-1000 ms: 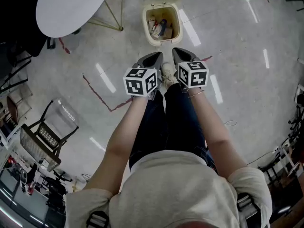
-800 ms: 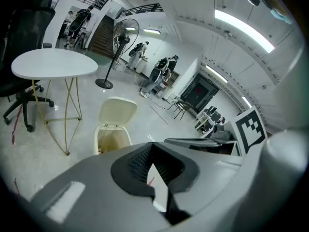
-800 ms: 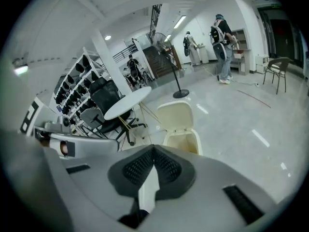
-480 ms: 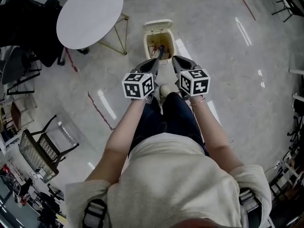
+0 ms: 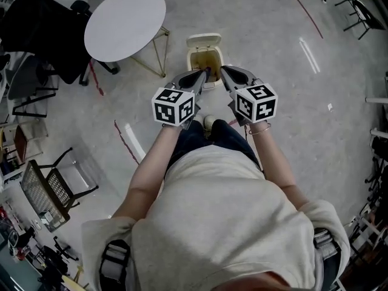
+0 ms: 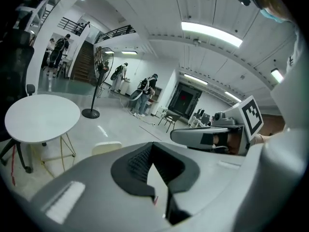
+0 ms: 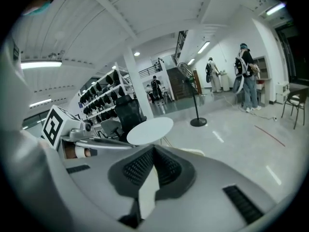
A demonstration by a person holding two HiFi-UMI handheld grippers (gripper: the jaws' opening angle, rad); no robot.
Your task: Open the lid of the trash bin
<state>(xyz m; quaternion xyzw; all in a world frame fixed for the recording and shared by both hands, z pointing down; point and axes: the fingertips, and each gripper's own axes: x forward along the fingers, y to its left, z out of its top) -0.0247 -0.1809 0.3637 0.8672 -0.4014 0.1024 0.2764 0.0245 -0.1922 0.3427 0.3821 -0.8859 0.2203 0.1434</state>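
Right gripper [image 7: 153,151] is pinched closed on nothing. Round white table [image 7: 150,130] sits just past it, left gripper [image 7: 123,145] alongside.

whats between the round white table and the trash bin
In the head view, between the table and the trash bin there are only the table's thin gold legs and bare floor.

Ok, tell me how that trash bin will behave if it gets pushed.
The trash bin looks like thin plastic, so it is probably light and apt to slide on the glossy floor. Its raised lid may make it tip backward easily.
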